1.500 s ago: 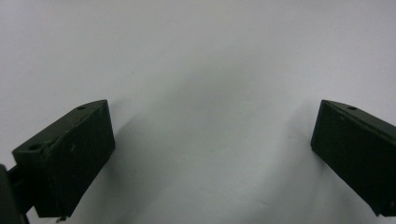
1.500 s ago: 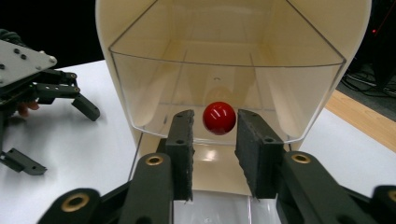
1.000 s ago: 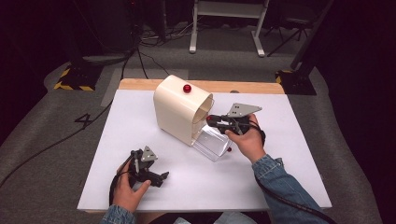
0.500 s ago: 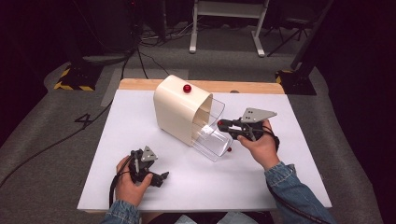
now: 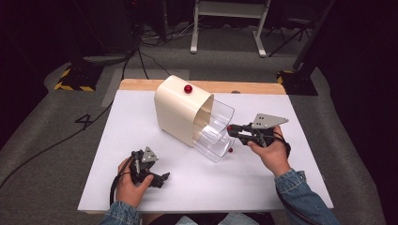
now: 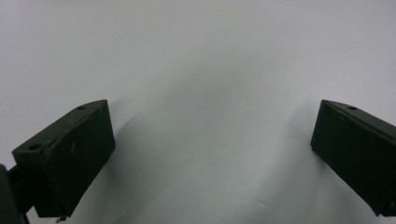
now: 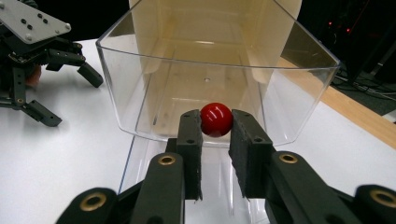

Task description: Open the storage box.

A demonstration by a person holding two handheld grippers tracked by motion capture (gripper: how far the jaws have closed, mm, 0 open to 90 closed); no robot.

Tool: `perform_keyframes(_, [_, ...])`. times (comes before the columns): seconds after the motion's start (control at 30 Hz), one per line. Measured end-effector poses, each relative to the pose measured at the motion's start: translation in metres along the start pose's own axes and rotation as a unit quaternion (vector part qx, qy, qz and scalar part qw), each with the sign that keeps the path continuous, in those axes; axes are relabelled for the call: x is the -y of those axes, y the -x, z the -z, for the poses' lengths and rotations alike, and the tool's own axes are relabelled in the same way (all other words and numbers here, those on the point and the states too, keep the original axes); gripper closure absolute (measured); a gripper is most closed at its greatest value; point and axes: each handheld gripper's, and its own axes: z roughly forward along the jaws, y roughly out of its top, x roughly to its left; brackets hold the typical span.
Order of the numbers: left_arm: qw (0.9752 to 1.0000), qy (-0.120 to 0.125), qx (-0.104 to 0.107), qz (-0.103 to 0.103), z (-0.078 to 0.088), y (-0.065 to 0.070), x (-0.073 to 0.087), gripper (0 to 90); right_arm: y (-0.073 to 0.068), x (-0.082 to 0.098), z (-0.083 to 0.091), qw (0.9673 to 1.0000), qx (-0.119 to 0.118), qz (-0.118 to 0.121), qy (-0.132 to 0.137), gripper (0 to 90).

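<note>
A cream box point(image 5: 176, 112) with a red ball point(image 5: 188, 88) on its top stands mid-table, and a clear plastic drawer point(image 5: 213, 133) sticks out of its open side. My right gripper point(image 5: 231, 128) is shut on the drawer's red knob point(image 7: 216, 119), which sits between the two pads at the drawer's front wall point(image 7: 140, 93). The drawer looks empty. My left gripper point(image 5: 158, 179) rests on the white table top point(image 5: 263, 183) near the front edge. Its jaws stand wide apart in the left gripper view point(image 6: 212, 140), with bare white surface between them.
The white top covers a wooden table whose bare strip point(image 5: 244, 87) shows at the back edge. The dark floor around it holds cables point(image 5: 141, 56), a white stand point(image 5: 225, 28) and a yellow-black marked base point(image 5: 75, 79). A sleeve point(image 5: 300, 197) comes in from the bottom right.
My right gripper has moved to the right with the red knob in it, and the clear drawer has slid further out of the cream box. The left gripper has stayed where it was.
</note>
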Motion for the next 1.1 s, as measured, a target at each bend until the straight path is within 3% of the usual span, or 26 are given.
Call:
perform_keyframes(0.17, [1.0000,0.000,0.000,0.000,0.000,0.000,0.000,0.0,0.001,0.004,-0.002,1.0000,-0.001,-0.004,-0.002,74.0])
perform_keyframes(0.23, [1.0000,0.000,0.000,0.000,0.000,0.000,0.000,0.0,0.001,0.006,-0.002,0.9999,-0.005,-0.015,0.000,71.5])
perform_keyframes(0.5, [1.0000,0.000,0.000,0.000,0.000,0.000,0.000,0.0,0.003,0.014,0.003,0.9998,0.003,-0.019,-0.003,64.1])
perform_keyframes(0.87, [1.0000,0.000,0.001,0.002,0.000,0.000,0.000,0.0,0.005,0.025,0.033,0.9993,0.019,-0.030,-0.009,55.1])
perform_keyframes(1.1, [1.0000,0.000,0.000,0.002,0.000,0.000,0.000,0.0,0.008,0.041,0.061,0.9972,0.043,-0.060,-0.014,43.9])
